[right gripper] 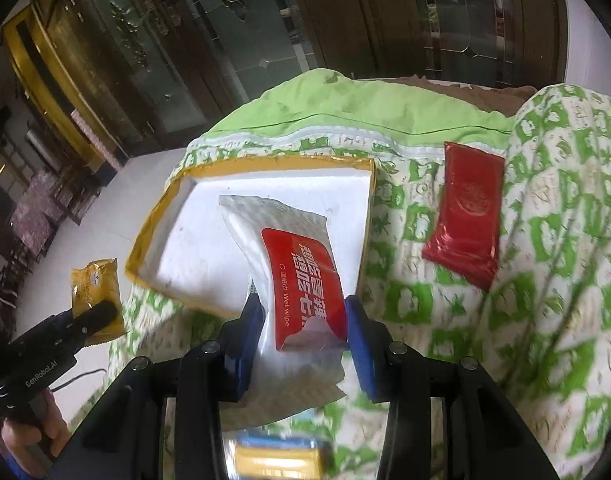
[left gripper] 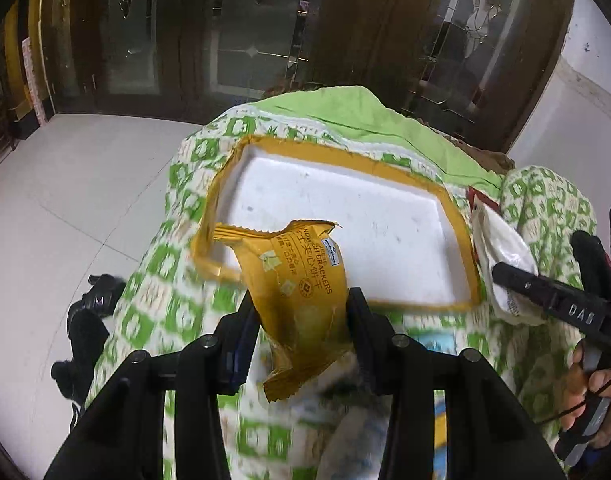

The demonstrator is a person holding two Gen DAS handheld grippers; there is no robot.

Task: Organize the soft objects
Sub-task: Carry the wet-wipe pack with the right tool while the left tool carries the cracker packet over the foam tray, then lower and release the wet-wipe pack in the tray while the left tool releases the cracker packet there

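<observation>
Both wrist views look steeply down along their fingers, close over the quilt [left gripper: 177,272]. Each centres the tray [left gripper: 457,220] [right gripper: 153,236] and glazed doors along the top. Each shows the other gripper at a frame edge.

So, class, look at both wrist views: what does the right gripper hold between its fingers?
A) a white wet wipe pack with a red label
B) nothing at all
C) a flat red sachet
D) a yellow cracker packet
A: the right gripper is clamped on the wet wipe pack, while the cracker packet sits in the left gripper.
</observation>
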